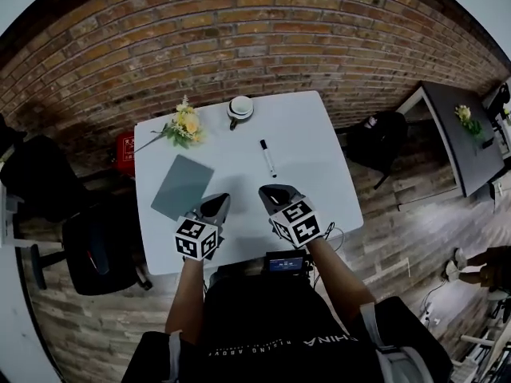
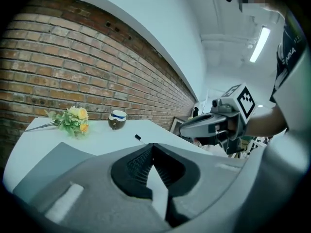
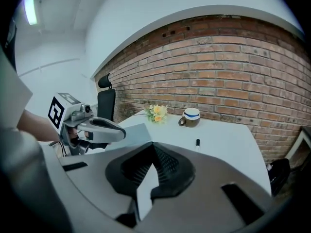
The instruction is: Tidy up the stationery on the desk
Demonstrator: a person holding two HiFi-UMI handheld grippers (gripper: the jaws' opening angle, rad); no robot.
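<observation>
A white marker with a black cap [image 1: 267, 157] lies on the white desk [image 1: 307, 146], past my right gripper [image 1: 274, 190]; it also shows as the marker [image 3: 197, 142] and the marker [image 2: 139, 138]. A grey notebook [image 1: 183, 185] lies flat at the desk's left, just ahead of my left gripper [image 1: 219, 203]. Both grippers hover over the desk's near edge, jaws shut and empty. In the left gripper view the right gripper [image 2: 187, 126] shows at the right; in the right gripper view the left gripper [image 3: 119, 132] sits at the left, with the grey notebook [image 3: 138, 130] behind it.
A cup with a white lid [image 1: 239, 108] stands at the desk's far edge, with a yellow flower bunch [image 1: 184, 126] at the far left corner. A brick wall [image 1: 200, 46] runs behind. A black chair [image 1: 100, 250] is at the left, a dark bag [image 1: 379, 138] at the right.
</observation>
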